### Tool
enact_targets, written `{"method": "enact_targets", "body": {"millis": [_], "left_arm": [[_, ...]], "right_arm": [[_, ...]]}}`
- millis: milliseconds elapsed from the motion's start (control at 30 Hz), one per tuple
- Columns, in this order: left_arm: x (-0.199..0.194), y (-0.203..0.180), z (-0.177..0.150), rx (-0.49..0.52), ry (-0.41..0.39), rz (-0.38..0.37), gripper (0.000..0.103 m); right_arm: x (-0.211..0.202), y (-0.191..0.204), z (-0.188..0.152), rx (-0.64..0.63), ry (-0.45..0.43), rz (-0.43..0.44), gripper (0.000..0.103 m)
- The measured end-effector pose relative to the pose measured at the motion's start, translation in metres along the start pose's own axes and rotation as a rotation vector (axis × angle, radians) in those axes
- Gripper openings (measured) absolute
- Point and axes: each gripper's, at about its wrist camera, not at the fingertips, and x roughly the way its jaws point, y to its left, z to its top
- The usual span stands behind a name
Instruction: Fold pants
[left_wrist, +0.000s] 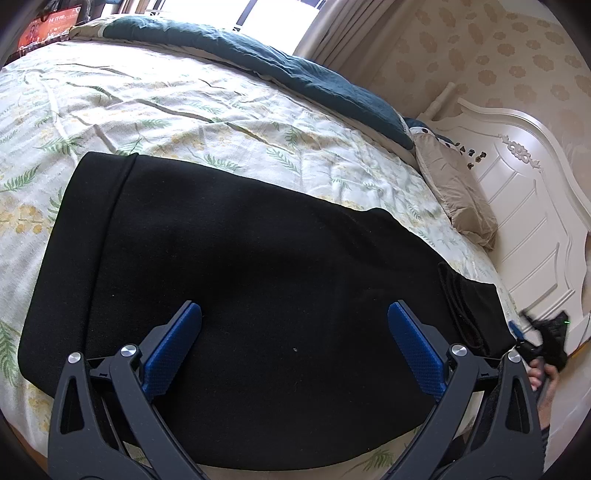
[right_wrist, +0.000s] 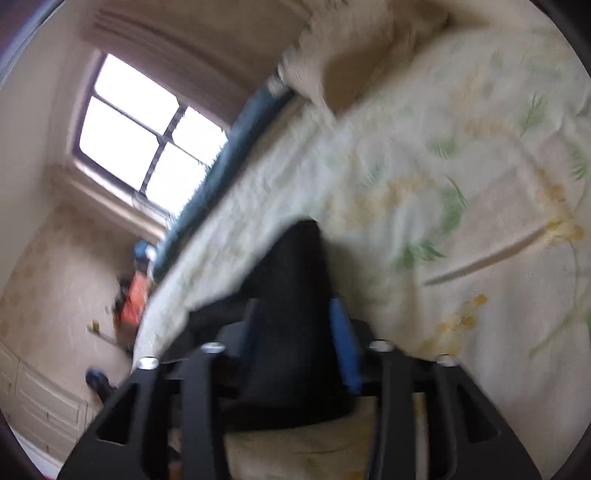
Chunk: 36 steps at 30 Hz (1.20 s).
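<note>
Black pants (left_wrist: 240, 266) lie flat across the floral bedsheet (left_wrist: 147, 110), waistband end at the left. My left gripper (left_wrist: 294, 314) is open and empty, hovering just above the middle of the pants, its blue pads (left_wrist: 170, 350) wide apart. My right gripper (right_wrist: 295, 325) is shut on a bunch of the black pants fabric (right_wrist: 295, 280), which stands up between its blue pads (right_wrist: 345, 350); this view is blurred by motion. In the left wrist view the right gripper (left_wrist: 532, 332) shows at the pants' right end, held by a hand.
A dark teal duvet (left_wrist: 277, 59) lies along the bed's far side. A beige pillow (left_wrist: 454, 195) leans at the white headboard (left_wrist: 524, 192). A window (right_wrist: 144, 136) and white cabinets (right_wrist: 33, 398) are beyond the bed's edge.
</note>
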Motion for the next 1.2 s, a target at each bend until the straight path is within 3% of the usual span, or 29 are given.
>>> {"method": "enact_targets", "body": {"millis": [67,200,367,433,633,767,900,967,1200], "left_arm": [[0.000,0.000,0.000,-0.001,-0.001,-0.001,0.100],[0.000,0.001,0.001,-0.009,-0.003,-0.008,0.100],[0.000,0.002,0.001,-0.012,0.000,-0.019,0.100],[0.000,0.002,0.000,-0.011,-0.002,-0.022,0.100],[-0.010,0.004,0.001,-0.021,-0.001,-0.055,0.100],[-0.042,0.024,0.001,-0.125,-0.032,-0.116,0.100],[-0.071,0.069,-0.003,-0.255,-0.070,-0.171,0.100],[-0.076,0.091,-0.004,-0.313,-0.064,-0.154,0.100],[-0.069,0.136,0.003,-0.411,-0.041,-0.217,0.100]], "right_arm": [[0.007,0.022,-0.015,0.014,0.013,0.129,0.061],[0.064,0.055,-0.063,0.041,0.234,0.339,0.061],[0.122,0.053,-0.103,0.085,0.387,0.314,0.058],[0.121,0.052,-0.106,0.089,0.353,0.316,0.056],[0.118,0.052,-0.108,0.094,0.363,0.316,0.056],[0.117,0.057,-0.109,0.073,0.349,0.306,0.056],[0.116,0.057,-0.111,0.061,0.334,0.305,0.057],[0.116,0.058,-0.111,0.062,0.332,0.306,0.057],[0.116,0.057,-0.112,0.061,0.323,0.305,0.057]]}}
